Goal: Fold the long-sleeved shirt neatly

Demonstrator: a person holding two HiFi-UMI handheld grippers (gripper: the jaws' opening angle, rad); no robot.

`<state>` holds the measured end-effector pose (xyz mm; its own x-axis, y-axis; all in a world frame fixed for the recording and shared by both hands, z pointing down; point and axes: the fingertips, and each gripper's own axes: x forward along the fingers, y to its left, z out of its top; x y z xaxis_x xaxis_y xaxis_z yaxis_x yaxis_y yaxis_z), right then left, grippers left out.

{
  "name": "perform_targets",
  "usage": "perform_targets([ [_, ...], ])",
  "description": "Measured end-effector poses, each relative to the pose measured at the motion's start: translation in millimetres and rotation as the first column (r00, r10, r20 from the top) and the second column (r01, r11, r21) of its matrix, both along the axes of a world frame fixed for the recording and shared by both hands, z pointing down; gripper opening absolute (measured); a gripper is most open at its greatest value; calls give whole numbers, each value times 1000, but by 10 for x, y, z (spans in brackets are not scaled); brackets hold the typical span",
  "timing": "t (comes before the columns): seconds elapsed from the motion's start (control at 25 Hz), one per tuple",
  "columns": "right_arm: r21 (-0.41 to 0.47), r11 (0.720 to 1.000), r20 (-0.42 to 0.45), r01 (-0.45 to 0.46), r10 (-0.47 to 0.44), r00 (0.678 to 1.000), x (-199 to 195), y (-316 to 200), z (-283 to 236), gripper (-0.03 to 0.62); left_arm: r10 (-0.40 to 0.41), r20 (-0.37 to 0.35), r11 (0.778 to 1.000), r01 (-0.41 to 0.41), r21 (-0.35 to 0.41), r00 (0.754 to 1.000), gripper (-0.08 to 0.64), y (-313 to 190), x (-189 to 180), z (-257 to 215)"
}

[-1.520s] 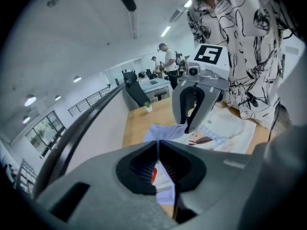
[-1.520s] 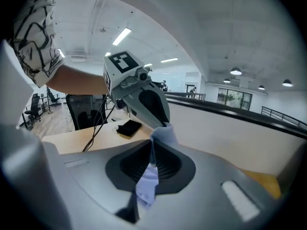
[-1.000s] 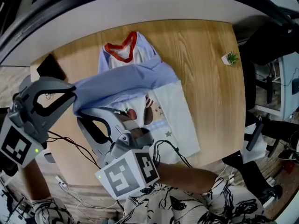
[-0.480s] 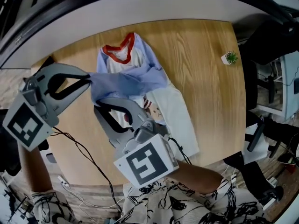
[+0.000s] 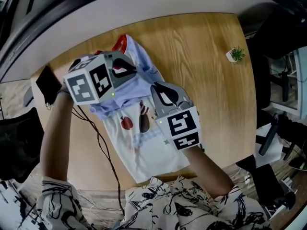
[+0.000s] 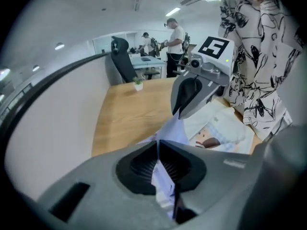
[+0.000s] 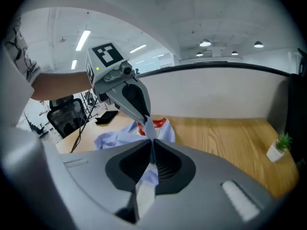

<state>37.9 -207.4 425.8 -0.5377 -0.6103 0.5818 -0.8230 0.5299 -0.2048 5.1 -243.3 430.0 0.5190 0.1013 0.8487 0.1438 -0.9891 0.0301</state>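
Left gripper [image 6: 158, 145]: jaws closed tight, pinching a fold of the pale-blue fabric sleeve [image 5: 117, 99]. Right gripper [image 7: 152, 145]: jaws likewise clamped on that sleeve, tips near the left's. The white long-sleeved shirt with red collar [image 5: 144, 145] lies on the wooden desk [image 5: 206, 80], sleeve bunched over its upper part.

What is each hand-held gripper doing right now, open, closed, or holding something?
Left hand-held gripper: closed on the blue sleeve.
Right hand-held gripper: closed on the same blue sleeve.
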Motion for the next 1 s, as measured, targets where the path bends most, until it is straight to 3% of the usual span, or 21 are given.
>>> perform_targets([
  [0.16, -80, 996, -40, -31, 28, 999, 145, 9, 483, 26, 11, 93, 999, -7, -37, 996, 28, -54, 175, 508],
  [0.4, -136, 990, -118, -45, 29, 993, 244, -122, 923, 26, -66, 122, 997, 70, -29, 990, 45, -232, 320, 888],
  [0.52, -159, 985, -152, -68, 44, 987, 313, -192, 1056, 45, -151, 104, 988, 152, -1, 983, 155, -340, 273, 944],
  [0.56, -165, 983, -148, -80, 56, 987, 359, -212, 1071, 90, -197, 82, 980, 196, 18, 977, 200, -406, 241, 912],
  [0.64, -171, 980, -132, -101, 79, 988, 491, -228, 1045, 170, -312, 7, 948, 311, 65, 950, 289, -567, 125, 757],
  [0.76, -135, 987, -121, -90, 74, 990, 717, -182, 881, 210, -446, -127, 880, 460, 118, 886, 347, -620, -153, 367],
  [0.92, -70, 997, -96, -16, 9, 995, 898, 43, 544, 224, -519, -251, 819, 559, 127, 817, 354, -115, -455, -212],
  [1.0, -52, 998, -83, 17, -21, 996, 948, 194, 410, 224, -567, -291, 779, 617, 116, 770, 354, 225, -598, -391],
])
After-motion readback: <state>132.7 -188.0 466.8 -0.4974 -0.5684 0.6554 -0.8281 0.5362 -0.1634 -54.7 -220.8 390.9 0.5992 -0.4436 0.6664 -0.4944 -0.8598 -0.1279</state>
